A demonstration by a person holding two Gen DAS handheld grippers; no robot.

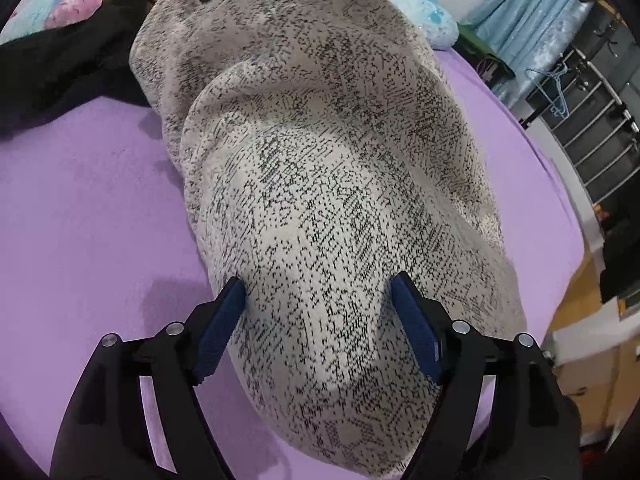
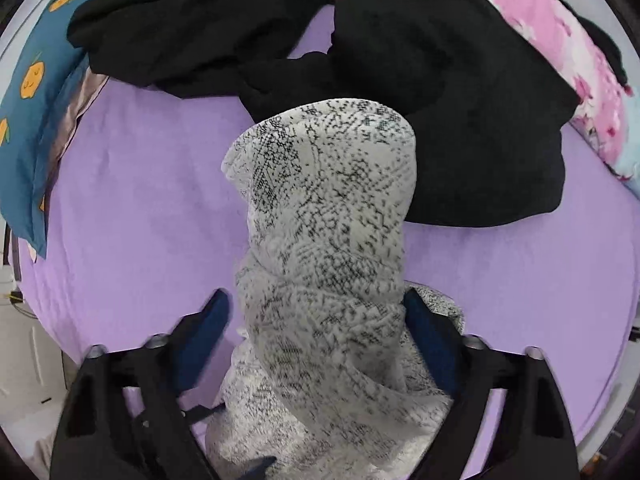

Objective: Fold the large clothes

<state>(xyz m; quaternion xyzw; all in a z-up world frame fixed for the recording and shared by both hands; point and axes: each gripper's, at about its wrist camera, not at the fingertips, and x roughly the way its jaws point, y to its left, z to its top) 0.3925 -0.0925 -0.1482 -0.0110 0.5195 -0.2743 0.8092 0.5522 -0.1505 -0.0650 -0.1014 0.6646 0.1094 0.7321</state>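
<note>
As it lies, sweater (image 1: pixel 328 184) lengthwise away.

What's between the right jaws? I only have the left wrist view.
Observer: A bunched fold of the speckled knit garment sits between the jaws of the right gripper.
Operator: Anything past it?
Observer: A heap of black clothes spreads across the far side and meets the knit's far end.
Operator: Other clutter?
Observer: A blue pillowcase with an orange fruit print lies at the left edge of the bed in that view.
</note>
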